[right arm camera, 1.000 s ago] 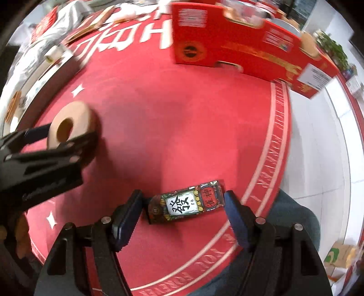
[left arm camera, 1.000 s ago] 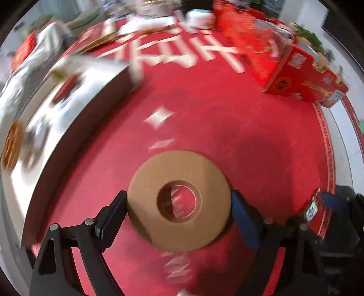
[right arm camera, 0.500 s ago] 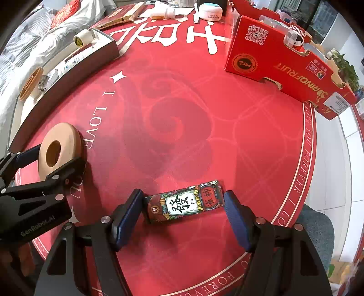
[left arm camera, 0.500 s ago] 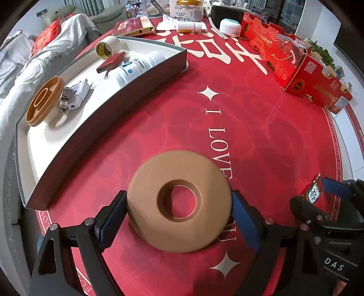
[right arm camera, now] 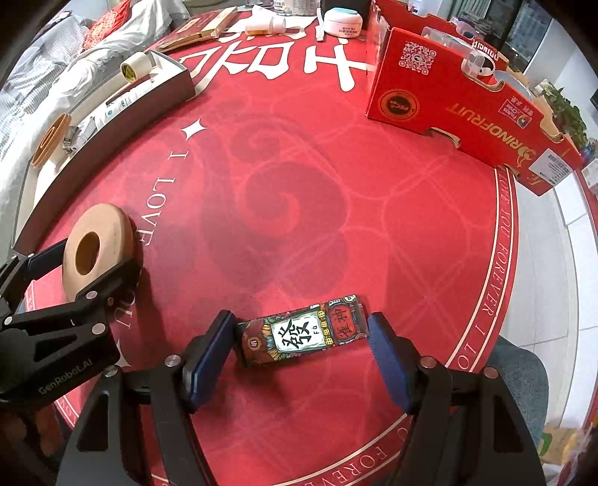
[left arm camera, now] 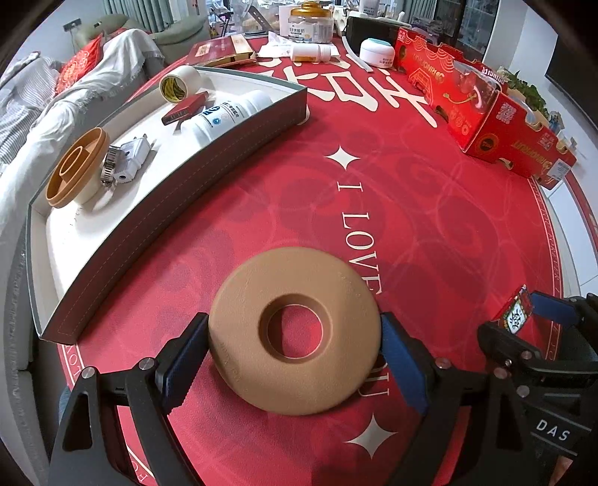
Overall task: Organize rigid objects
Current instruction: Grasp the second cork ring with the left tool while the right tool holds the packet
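Two hand-held grippers are working over a round table covered by a red printed mat [left arm camera: 429, 209].

Along the mat's left edge a long shallow grey-walled tray with a white floor [left arm camera: 157, 209] is sitting. In it, counted left to right: one tan plastic ring-shaped dish [left arm camera: 76, 172] leaning on its side, one metal hose clamp [left arm camera: 109, 169], one white plug adapter [left arm camera: 132, 159], one small dark red flat box [left arm camera: 185, 108], one white plastic bottle with a blue label [left arm camera: 228, 116] lying down, and one roll of pale tape [left arm camera: 179, 85] at the tray's far end.

The left gripper [left arm camera: 295, 345] is pointing steeply down, its blue pads pressing both sides of one thick tan disc with a round centre hole [left arm camera: 295, 329], held wide near the mat's near-left edge.

The right gripper [right arm camera: 301, 347] is standing just beside it, clamping one small decorated rectangular box with a large black character on a white panel [right arm camera: 302, 334] by its two short ends, near the mat's near edge.

At the far edge: one flat red-and-gold box [left arm camera: 220, 52], one small white pill bottle [left arm camera: 310, 53] lying down, one gold-lidded clear jar [left arm camera: 311, 22], one white tub with a teal lid [left arm camera: 377, 52]. Along the far-right edge one long red cardboard fruit carton [right arm camera: 467, 101] is standing. The mat's centre between grippers and tray is unobstructed.
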Action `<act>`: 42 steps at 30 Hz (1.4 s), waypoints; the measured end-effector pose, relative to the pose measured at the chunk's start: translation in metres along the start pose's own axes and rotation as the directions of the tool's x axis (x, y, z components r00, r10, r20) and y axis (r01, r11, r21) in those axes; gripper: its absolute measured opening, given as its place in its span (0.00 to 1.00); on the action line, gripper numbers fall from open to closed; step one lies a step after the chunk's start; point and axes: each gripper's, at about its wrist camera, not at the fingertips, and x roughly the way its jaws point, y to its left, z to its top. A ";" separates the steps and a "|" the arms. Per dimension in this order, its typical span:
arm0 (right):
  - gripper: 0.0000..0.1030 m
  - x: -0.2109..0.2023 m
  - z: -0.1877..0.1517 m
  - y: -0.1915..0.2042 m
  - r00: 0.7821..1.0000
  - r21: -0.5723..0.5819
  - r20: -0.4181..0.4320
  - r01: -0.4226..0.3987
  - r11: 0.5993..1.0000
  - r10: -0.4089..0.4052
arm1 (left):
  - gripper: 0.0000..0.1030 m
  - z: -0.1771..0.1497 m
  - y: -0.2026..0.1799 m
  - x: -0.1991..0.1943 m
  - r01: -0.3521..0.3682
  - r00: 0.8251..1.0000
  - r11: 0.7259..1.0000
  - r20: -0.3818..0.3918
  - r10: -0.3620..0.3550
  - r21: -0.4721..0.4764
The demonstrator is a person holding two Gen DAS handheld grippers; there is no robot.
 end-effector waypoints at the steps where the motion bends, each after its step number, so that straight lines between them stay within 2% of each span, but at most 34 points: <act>1: 0.72 0.000 -0.001 0.000 1.000 -0.001 0.002 0.000 1.000 0.000 | 0.88 0.000 0.000 0.000 0.001 1.000 1.000 0.001 -0.001 0.001; 10: 0.73 -0.001 -0.002 0.001 1.000 -0.001 0.003 0.001 1.000 -0.001 | 0.88 -0.001 0.000 -0.001 0.001 1.000 1.000 0.012 -0.001 0.003; 14: 0.90 0.003 -0.001 -0.008 1.000 0.032 -0.003 0.001 0.999 -0.001 | 0.90 -0.001 0.002 0.000 -0.002 1.000 1.000 0.012 0.002 -0.005; 16: 0.92 0.004 0.000 -0.007 1.000 0.028 -0.004 0.003 1.000 -0.002 | 0.91 -0.001 0.003 0.001 -0.005 1.000 1.000 0.011 0.005 -0.012; 27: 0.96 0.008 0.001 -0.002 1.000 0.025 0.001 0.003 1.000 -0.003 | 0.93 0.000 0.004 0.002 -0.008 1.000 1.000 0.003 0.008 -0.022; 30: 0.96 0.008 0.003 -0.002 1.000 0.027 -0.007 0.003 1.000 -0.003 | 0.93 0.002 0.004 0.003 -0.008 1.000 1.000 -0.023 0.008 -0.025; 33: 0.96 0.009 0.006 -0.001 1.000 0.037 -0.030 0.007 0.999 -0.006 | 0.86 0.004 0.004 0.002 -0.006 0.998 1.000 -0.068 0.004 -0.030; 34: 0.93 0.009 0.008 -0.001 0.999 0.042 -0.034 0.008 0.999 -0.006 | 0.86 0.004 0.005 0.001 -0.002 0.997 0.999 -0.083 -0.001 -0.033; 37: 0.70 0.002 0.010 0.007 1.000 0.021 -0.016 0.004 1.000 -0.004 | 0.86 0.001 0.008 -0.001 0.017 0.995 0.999 -0.102 -0.021 -0.044; 40: 0.70 -0.001 0.009 0.017 0.999 -0.007 -0.020 0.034 0.999 -0.035 | 0.86 0.000 0.015 -0.006 0.027 0.994 0.997 -0.104 -0.034 -0.074; 42: 0.70 -0.001 0.009 0.016 0.999 0.009 -0.037 0.025 1.000 -0.025 | 0.86 -0.001 0.023 -0.014 0.025 0.996 0.995 -0.088 -0.034 -0.095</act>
